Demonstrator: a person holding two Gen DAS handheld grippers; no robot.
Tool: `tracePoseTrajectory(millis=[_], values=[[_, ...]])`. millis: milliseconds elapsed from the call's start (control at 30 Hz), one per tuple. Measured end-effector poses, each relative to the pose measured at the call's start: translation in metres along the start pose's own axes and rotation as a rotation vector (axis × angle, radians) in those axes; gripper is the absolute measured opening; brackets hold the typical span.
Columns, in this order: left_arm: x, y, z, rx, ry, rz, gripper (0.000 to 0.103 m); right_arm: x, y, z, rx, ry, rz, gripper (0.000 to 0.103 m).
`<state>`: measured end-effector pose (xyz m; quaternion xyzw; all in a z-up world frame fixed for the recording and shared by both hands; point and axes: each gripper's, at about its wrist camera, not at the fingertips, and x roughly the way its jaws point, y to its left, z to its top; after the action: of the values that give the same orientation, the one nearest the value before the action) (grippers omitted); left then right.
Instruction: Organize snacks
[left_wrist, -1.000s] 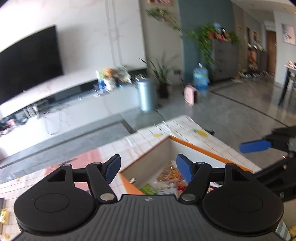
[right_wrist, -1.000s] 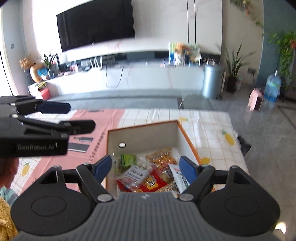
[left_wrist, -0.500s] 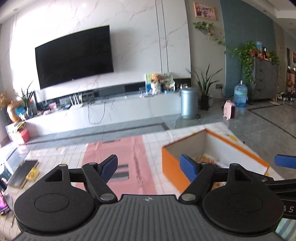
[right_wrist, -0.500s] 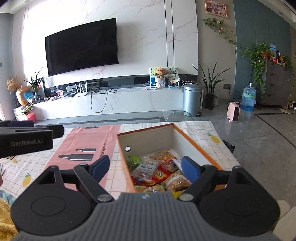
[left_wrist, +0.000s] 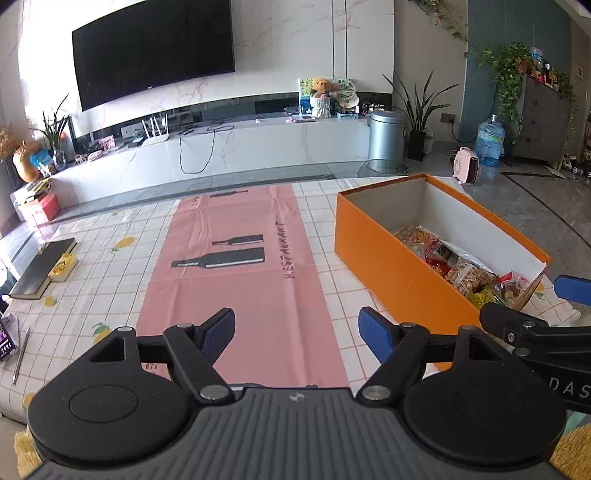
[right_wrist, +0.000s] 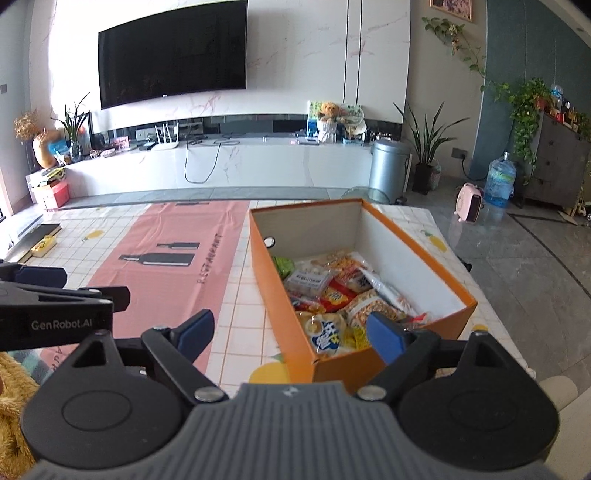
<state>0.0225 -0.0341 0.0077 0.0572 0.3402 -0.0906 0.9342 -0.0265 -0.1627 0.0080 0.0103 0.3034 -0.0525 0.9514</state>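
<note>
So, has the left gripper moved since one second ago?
Yes. The left gripper has swung left and pulled back: the orange cardboard box, earlier between its fingers, now sits to their right, and the pink table runner lies ahead.

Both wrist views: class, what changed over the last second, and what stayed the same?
Both grippers drew back and leveled out: the left gripper left the box for the pink mat; the right gripper backed off. Both stayed open and empty; snacks unmoved.

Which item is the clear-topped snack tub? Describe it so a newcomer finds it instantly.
Find the orange box on the tiled table. Among the snack packets, toward its far end, lies the clear-lidded tub beside a green packet. Unlike the soft bags around it, it is rigid with a white label.
</note>
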Motion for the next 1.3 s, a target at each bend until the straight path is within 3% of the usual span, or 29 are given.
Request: tracePoseTrajectory(millis=[1300], values=[[-0.001,0.013,0.0,-0.036,0.037,0.019,0.089,0.017,0.007,-0.003,-0.002,0.045,0.011,0.087]])
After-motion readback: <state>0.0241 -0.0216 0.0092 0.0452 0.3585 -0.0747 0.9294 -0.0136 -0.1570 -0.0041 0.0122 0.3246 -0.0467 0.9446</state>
